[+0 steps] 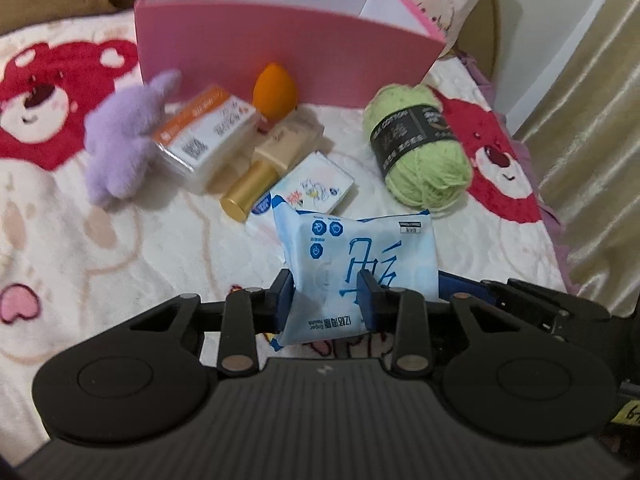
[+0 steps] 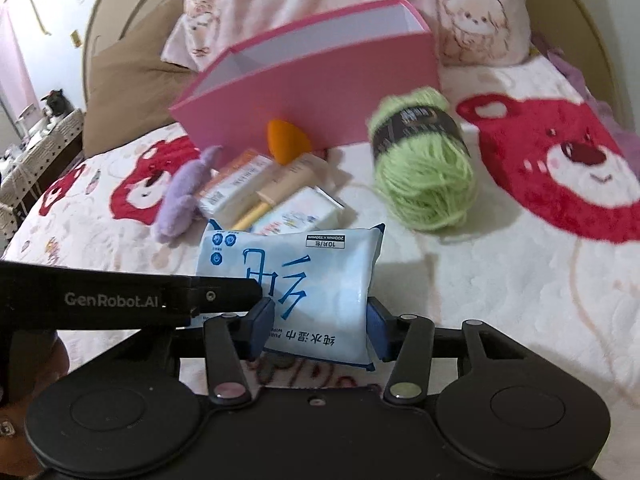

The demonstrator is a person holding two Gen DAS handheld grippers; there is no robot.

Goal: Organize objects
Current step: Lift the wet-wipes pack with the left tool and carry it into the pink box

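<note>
1. Blue wet-wipe pack (image 1: 356,264) caught between the fingers of both grippers at once, near the front edge of the bed (image 1: 120,248), lifted a little at its far end.
2. Left gripper (image 1: 326,300): fingers nearly closed, pads pressing the pack's near left portion and puckering the film; clearly a hold.
3. Right gripper (image 2: 316,330): fingers about half open, one pad on each side edge of the same pack (image 2: 296,280); pads appear to touch the wrapper, so probably a hold across its full width, though firm pressure hard to confirm.
4. Long axis of the pack: running away from both pairs of fingers, toward the pink box (image 1: 288,48) at the far side of the bed; printed lettering upside down as seen from either wrist.
5. Deciding relation: box straight ahead of the pack, open top above the level of the fingers, so likely a lift and a carry forward over the near wall.
6. In between, on the bed: purple plush (image 1: 120,140), orange sponge (image 1: 274,88), tissue packs and a gold-capped tube (image 1: 256,184), green yarn (image 1: 420,148) off to the right; all to be cleared in passing.
7. Both hands equally near; neither gripper free for another item.
</note>
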